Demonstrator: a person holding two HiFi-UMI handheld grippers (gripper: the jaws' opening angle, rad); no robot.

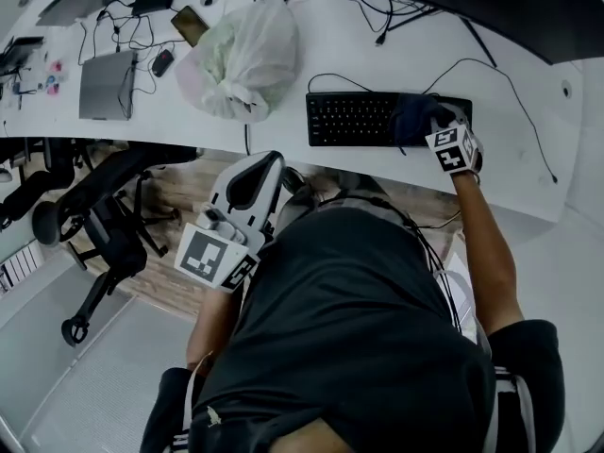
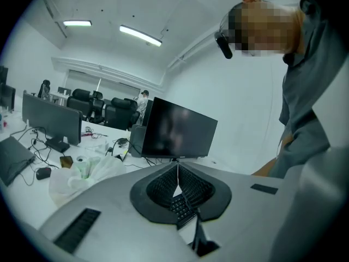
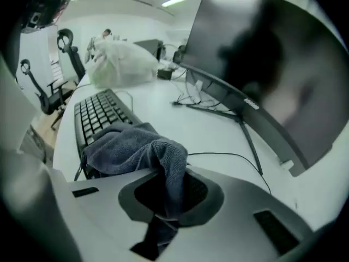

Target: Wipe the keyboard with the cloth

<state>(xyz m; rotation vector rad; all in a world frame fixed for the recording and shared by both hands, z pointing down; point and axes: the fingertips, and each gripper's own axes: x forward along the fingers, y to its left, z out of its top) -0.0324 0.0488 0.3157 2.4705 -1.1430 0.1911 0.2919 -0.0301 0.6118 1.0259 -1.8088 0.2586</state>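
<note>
A black keyboard (image 1: 354, 119) lies on the white desk (image 1: 283, 125) near its front edge. A dark grey cloth (image 1: 415, 118) is bunched on the keyboard's right end. My right gripper (image 1: 434, 123) is shut on this cloth; in the right gripper view the cloth (image 3: 139, 146) hangs folded between the jaws and drapes over the keyboard (image 3: 98, 111). My left gripper (image 1: 272, 161) is off the desk, close to the person's body, short of the keyboard's left end. Its jaws are shut with nothing held, and the left gripper view shows a few keys of the keyboard (image 2: 180, 205) below them.
A white plastic bag (image 1: 241, 59) stands left of the keyboard, with a closed laptop (image 1: 106, 85), a mouse (image 1: 162, 61) and a phone (image 1: 189, 25) further left. A dark monitor (image 1: 491, 3) stands behind the keyboard, with cables (image 1: 510, 92) trailing right. An office chair (image 1: 104, 215) sits at the left.
</note>
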